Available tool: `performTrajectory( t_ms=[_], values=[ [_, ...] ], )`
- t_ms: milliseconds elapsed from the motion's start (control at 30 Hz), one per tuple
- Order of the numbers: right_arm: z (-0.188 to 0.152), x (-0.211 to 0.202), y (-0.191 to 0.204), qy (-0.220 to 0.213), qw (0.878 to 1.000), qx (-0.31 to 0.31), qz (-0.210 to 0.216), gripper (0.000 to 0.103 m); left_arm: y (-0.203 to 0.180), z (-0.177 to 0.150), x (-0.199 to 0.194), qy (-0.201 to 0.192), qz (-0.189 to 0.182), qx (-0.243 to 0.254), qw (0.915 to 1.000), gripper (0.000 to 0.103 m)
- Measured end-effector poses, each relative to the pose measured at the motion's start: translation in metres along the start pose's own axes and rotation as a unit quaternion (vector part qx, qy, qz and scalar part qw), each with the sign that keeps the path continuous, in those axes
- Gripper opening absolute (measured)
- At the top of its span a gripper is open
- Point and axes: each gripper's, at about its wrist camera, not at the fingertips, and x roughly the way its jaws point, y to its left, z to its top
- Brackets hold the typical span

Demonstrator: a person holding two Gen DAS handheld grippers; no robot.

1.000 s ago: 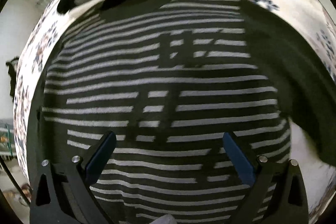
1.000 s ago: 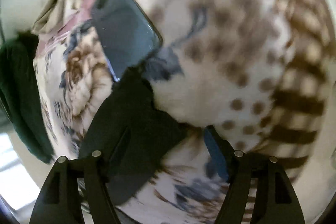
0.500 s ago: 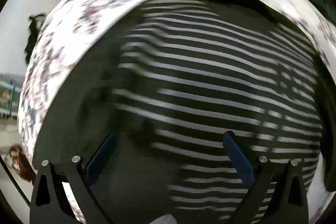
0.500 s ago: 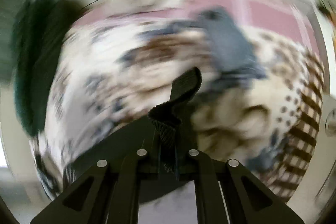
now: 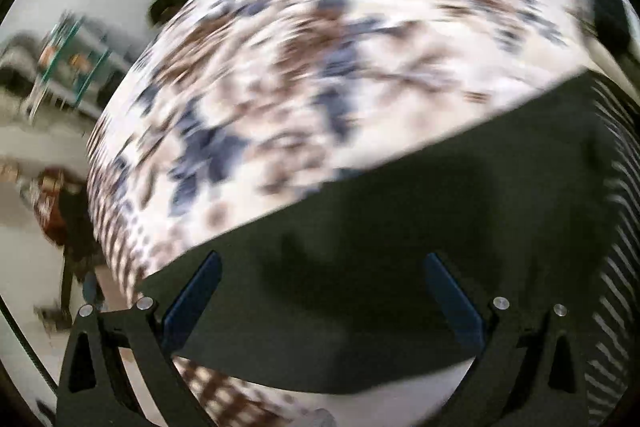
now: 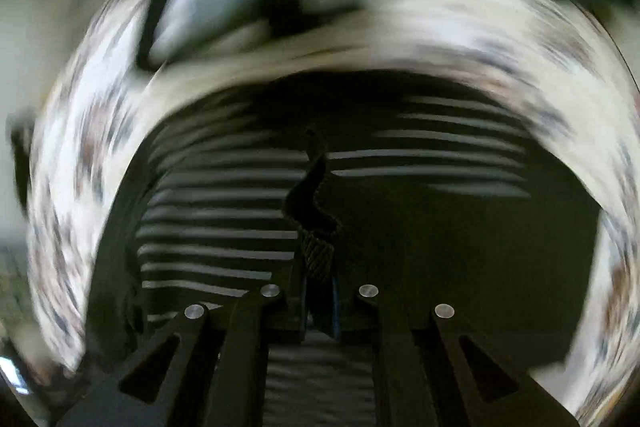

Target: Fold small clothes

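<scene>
I am mid-fold. My right gripper (image 6: 320, 307) is clamped on a ribbed edge of the dark green knit garment with white stripes (image 6: 224, 227), holding it above the striped body. My left gripper (image 5: 320, 303) stands fully open, holding nothing, over the garment's plain panel. Its straight edge runs from 8 to 2 o'clock; beyond lies open floral bedspread (image 5: 320, 67). Next, in my judgement: lay the lifted edge flat.

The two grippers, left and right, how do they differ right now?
The left gripper stands wide open with nothing pinched; the right gripper is shut on a fold of the dark striped garment. The left gripper hangs over the garment's plain dark edge beside the floral bedspread; the right gripper sits over its striped area. Both have black fingers with blue pads.
</scene>
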Motion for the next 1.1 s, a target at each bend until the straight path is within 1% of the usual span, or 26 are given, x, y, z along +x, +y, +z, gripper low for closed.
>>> performTrajectory(
  t_ms=[33,67,167,233,267,333,367,433,467,500,533,567,600,633,700,767,833,900,933,967,1000,1033,1067,1100],
  values=[
    [0.001,0.009,0.031,0.005,1.0,-0.026,0.002,0.009,0.016,0.0,0.006,0.004,0.004,-0.012,0.9999,0.103],
    [0.002,0.018,0.075,0.007,0.998,-0.06,0.01,0.009,0.028,0.0,0.009,0.006,0.009,-0.021,0.9997,0.103],
    [-0.008,0.028,0.151,0.004,0.993,-0.118,0.029,0.009,0.059,0.0,0.023,0.012,0.021,-0.042,0.9988,0.103],
    [-0.012,0.041,0.18,0.016,0.99,-0.141,0.024,0.009,0.076,0.0,0.033,0.018,0.029,-0.054,0.998,0.103],
    [-0.014,0.049,0.188,0.026,0.988,-0.15,0.014,0.009,0.083,-0.001,0.037,0.022,0.029,-0.06,0.9976,0.103],
    [-0.02,0.058,0.19,0.04,0.987,-0.156,-0.002,0.009,0.098,-0.001,0.045,0.03,0.031,-0.072,0.9965,0.103],
    [-0.021,0.059,0.184,0.055,0.987,-0.148,0.007,0.01,0.104,-0.001,0.046,0.033,0.027,-0.078,0.9961,0.103],
    [-0.023,0.052,0.165,0.083,0.988,-0.118,0.048,0.019,0.123,-0.003,0.048,0.04,0.011,-0.1,0.9941,0.103],
    [-0.025,0.046,0.152,0.101,0.987,-0.097,0.081,0.031,0.131,-0.005,0.047,0.045,-0.001,-0.113,0.9925,0.103],
    [-0.028,0.037,0.137,0.109,0.986,-0.078,0.102,0.046,0.146,-0.008,0.047,0.048,-0.018,-0.135,0.9895,0.103],
    [-0.032,0.028,0.124,0.109,0.986,-0.063,0.108,0.053,0.157,-0.011,0.046,0.049,-0.029,-0.15,0.987,0.103],
    [-0.038,0.016,0.108,0.103,0.987,-0.047,0.113,0.064,0.169,-0.014,0.046,0.051,-0.04,-0.165,0.9843,0.103],
    [-0.045,0.006,0.092,0.098,0.989,-0.034,0.108,0.074,0.18,-0.019,0.047,0.053,-0.051,-0.179,0.9811,0.103],
    [-0.049,-0.001,0.078,0.097,0.99,-0.021,0.1,0.076,0.193,-0.025,0.05,0.056,-0.06,-0.193,0.9778,0.103],
    [-0.063,-0.009,0.047,0.103,0.991,0.011,0.087,0.077,0.214,-0.04,0.06,0.068,-0.079,-0.218,0.9704,0.103],
    [-0.075,-0.005,0.02,0.116,0.99,0.048,0.071,0.077,0.227,-0.051,0.076,0.086,-0.093,-0.237,0.9633,0.103],
    [-0.093,0.001,0.001,0.127,0.987,0.077,0.058,0.077,0.236,-0.063,0.097,0.109,-0.122,-0.25,0.9542,0.103],
    [-0.103,0.011,-0.016,0.137,0.985,0.095,0.043,0.077,0.235,-0.069,0.119,0.133,-0.166,-0.256,0.943,0.103],
    [-0.108,0.012,-0.021,0.138,0.985,0.1,0.038,0.077,0.23,-0.071,0.127,0.137,-0.178,-0.253,0.9411,0.103],
    [-0.114,0.014,-0.027,0.14,0.984,0.104,0.032,0.077,0.223,-0.069,0.127,0.127,-0.179,-0.242,0.9452,0.103],
    [-0.119,0.016,-0.028,0.141,0.984,0.105,0.03,0.077,0.217,-0.066,0.125,0.113,-0.174,-0.227,0.9514,0.1],
    [-0.122,0.018,-0.028,0.142,0.984,0.103,0.027,0.077,0.21,-0.06,0.119,0.095,-0.166,-0.207,0.9595,0.074],
    [-0.126,0.02,-0.027,0.144,0.985,0.096,0.022,0.077,0.204,-0.054,0.111,0.078,-0.158,-0.191,0.9657,0.052],
    [-0.128,0.021,-0.025,0.146,0.985,0.092,0.019,0.077,0.202,-0.048,0.104,0.065,-0.145,-0.185,0.9699,0.006]
  ],
)
